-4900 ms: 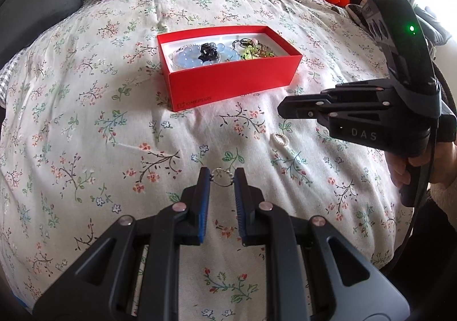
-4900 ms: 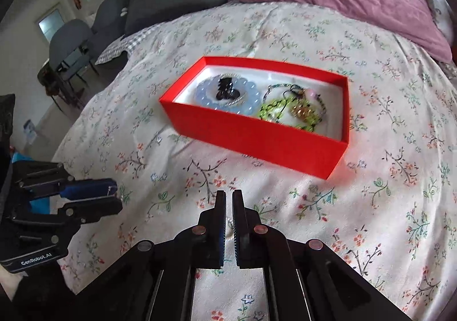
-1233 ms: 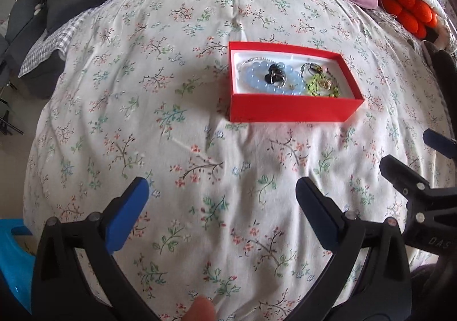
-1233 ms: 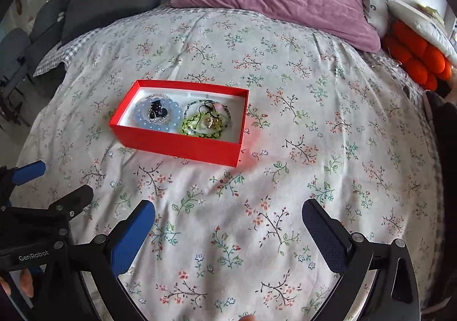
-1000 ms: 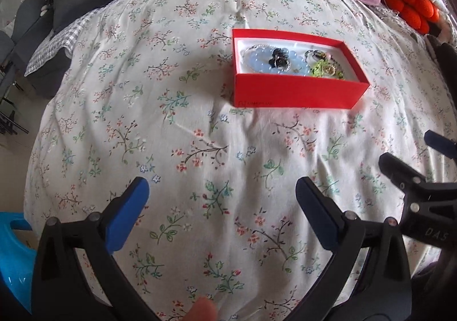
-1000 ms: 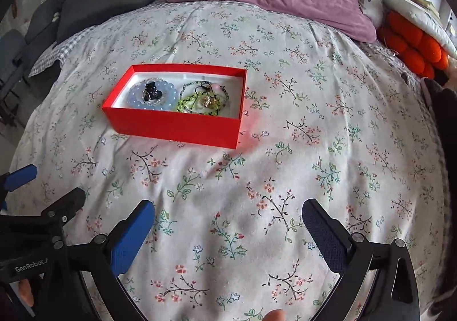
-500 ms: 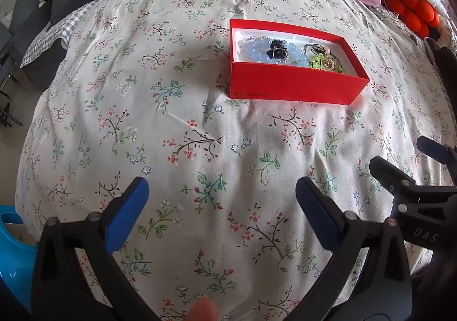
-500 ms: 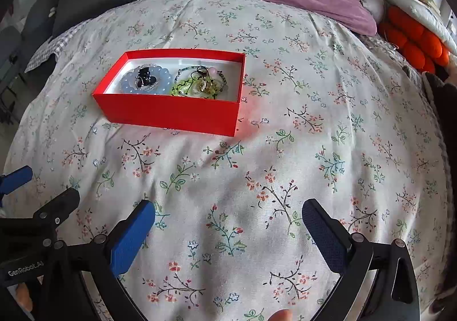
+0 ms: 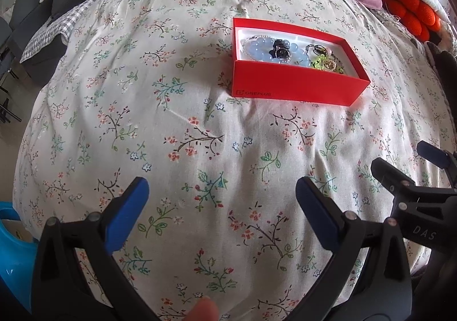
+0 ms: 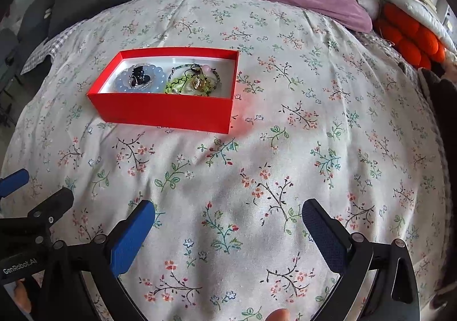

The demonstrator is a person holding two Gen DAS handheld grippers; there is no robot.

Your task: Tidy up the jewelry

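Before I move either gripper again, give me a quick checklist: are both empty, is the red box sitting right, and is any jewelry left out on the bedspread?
1. Left gripper empty: ok, jaws wide apart, nothing between them.
2. Right gripper empty: ok, jaws wide apart, nothing held.
3. Red box flat and upright on the bedspread: ok.
4. Jewelry inside the box: ok, the blue bead bracelet lies at one end, the green beaded piece at the other.
5. Loose jewelry left on the bedspread: cannot tell for sure; none stands out, but the floral print could hide a small ring.
6. Path to the box clear: ok.
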